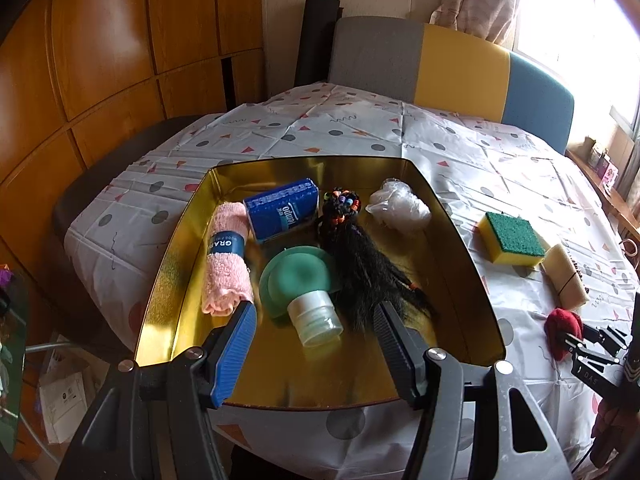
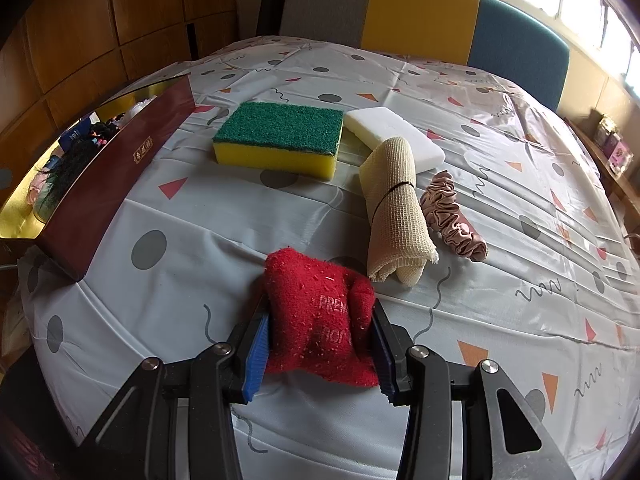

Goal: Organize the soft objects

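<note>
We see the left gripper (image 1: 316,312) over the near edge of the tin (image 1: 460,216), jaws spread wide and holding nothing. The tin sits on the left part of the table (image 1: 280,128); its inside is gold and its outer wall dark red.

In the tin: a pink towel (image 1: 226,256) lies along the left wall, with a blue band round it. A blue tissue pack (image 1: 282,210) lies near the far wall, just beside the towel. A green bottle (image 1: 300,284) lies on its side in the middle, its clear cap toward the near edge. A black hairpiece (image 1: 360,264) with coloured beads lies just right of the bottle, touching it. A white plastic wad (image 1: 398,204) sits toward the far right corner.

The right gripper (image 2: 320,336) is clamped on a red sock (image 2: 320,312) at the near edge of the table, to the right of the tin. We cannot tell whether the sock rests on the cloth or is lifted.

On the table right of the tin: a sponge (image 2: 280,136), green side up, lies toward the far edge. A white block (image 2: 396,132) lies just beside its right end. A beige roll (image 2: 394,208), bound with a dark band, overlaps the block's near corner. A pink scrunchie (image 2: 452,216) lies just right of the roll, touching it.

A chair (image 2: 420,12) in grey, yellow and blue stands at the far edge.
</note>
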